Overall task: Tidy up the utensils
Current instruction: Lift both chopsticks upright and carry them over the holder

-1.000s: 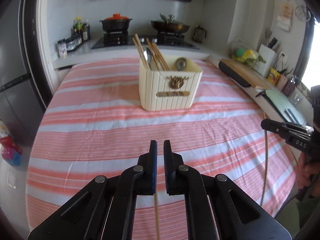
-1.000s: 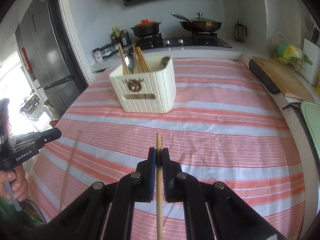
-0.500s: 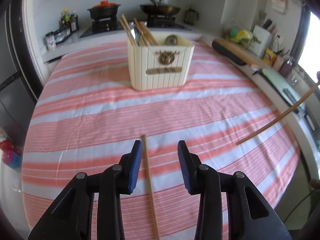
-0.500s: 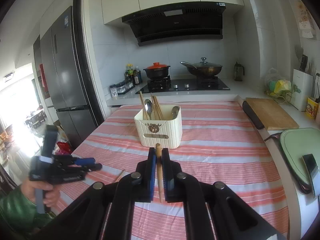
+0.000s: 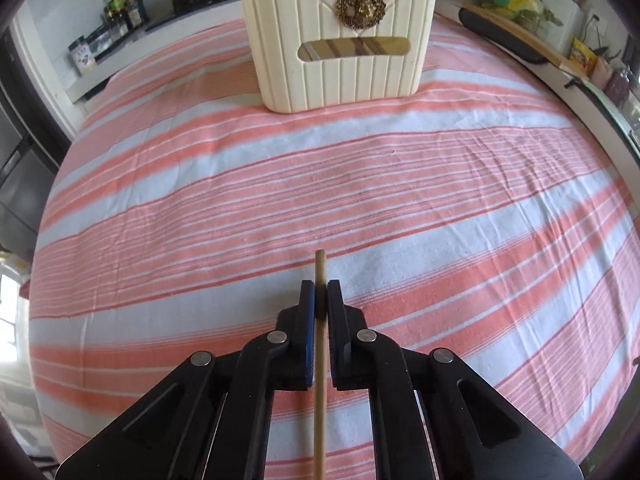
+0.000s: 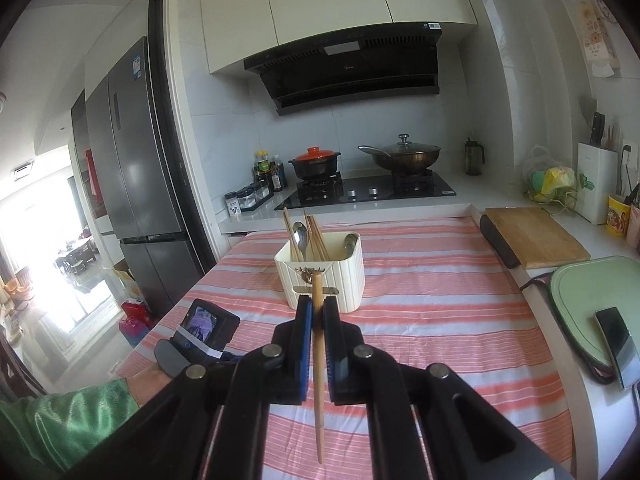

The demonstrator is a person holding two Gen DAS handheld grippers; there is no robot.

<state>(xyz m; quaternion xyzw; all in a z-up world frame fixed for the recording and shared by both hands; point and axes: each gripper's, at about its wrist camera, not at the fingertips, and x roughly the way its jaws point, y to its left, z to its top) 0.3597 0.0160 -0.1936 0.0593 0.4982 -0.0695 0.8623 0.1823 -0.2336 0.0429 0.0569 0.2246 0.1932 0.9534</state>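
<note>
A thin wooden chopstick (image 5: 320,360) is gripped lengthwise by the left tongs (image 5: 320,300), pointing forward at the cream ribbed holder (image 5: 340,36); another wooden chopstick (image 6: 318,360) is likewise clamped in the right tongs (image 6: 317,312).

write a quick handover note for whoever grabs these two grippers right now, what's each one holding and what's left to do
Left gripper: shut on a chopstick, low over the striped cloth.
Right gripper: shut on a second chopstick, raised, pointing toward the holder.
Holder: upright mid-table, already has chopsticks and spoons in it.
Done: both loose chopsticks are gripped.
Left: drop both chopsticks into the holder. No other loose utensils show on the cloth.
</note>
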